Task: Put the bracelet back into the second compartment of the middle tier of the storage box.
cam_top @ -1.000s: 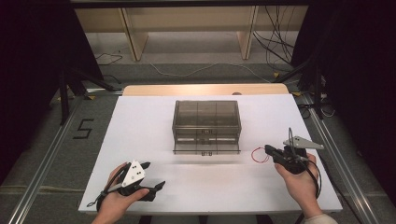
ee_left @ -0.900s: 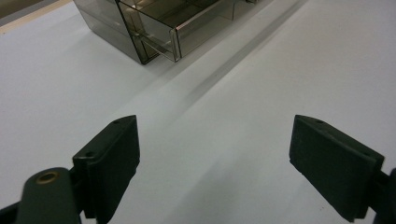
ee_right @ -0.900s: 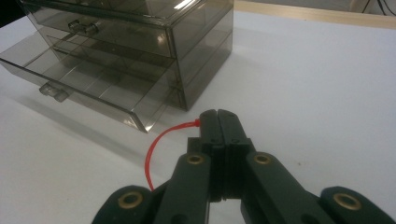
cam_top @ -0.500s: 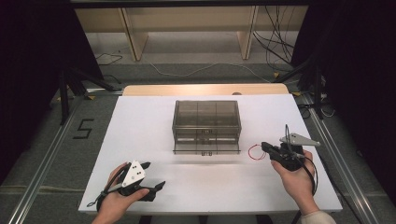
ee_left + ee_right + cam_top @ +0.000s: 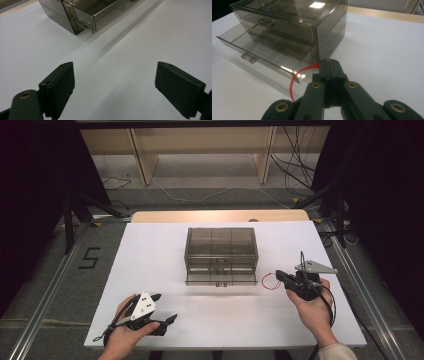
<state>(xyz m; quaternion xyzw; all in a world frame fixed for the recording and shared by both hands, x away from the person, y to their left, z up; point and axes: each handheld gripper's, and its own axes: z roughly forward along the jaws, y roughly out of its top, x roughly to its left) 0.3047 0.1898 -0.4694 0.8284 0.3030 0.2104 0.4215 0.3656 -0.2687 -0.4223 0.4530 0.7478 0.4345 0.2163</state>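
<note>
Right hand-held gripper (image 5: 280, 274) has been shifted slightly toward drawer box (image 5: 221, 254), red wire loop (image 5: 270, 281) pinched; left hand-held gripper (image 5: 165, 308) spread.

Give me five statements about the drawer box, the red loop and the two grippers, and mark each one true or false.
1. The right gripper is shut on the red loop. True.
2. The lower drawer of the drawer box is pushed fully in. False: it is pulled out.
3. The left gripper holds the red loop. False: its jaws stand wide apart with nothing between them.
4. The drawer box stands on the white table. True.
5. The red loop already lies in the open drawer. False: it hangs from the right gripper beside the drawer's corner.
</note>
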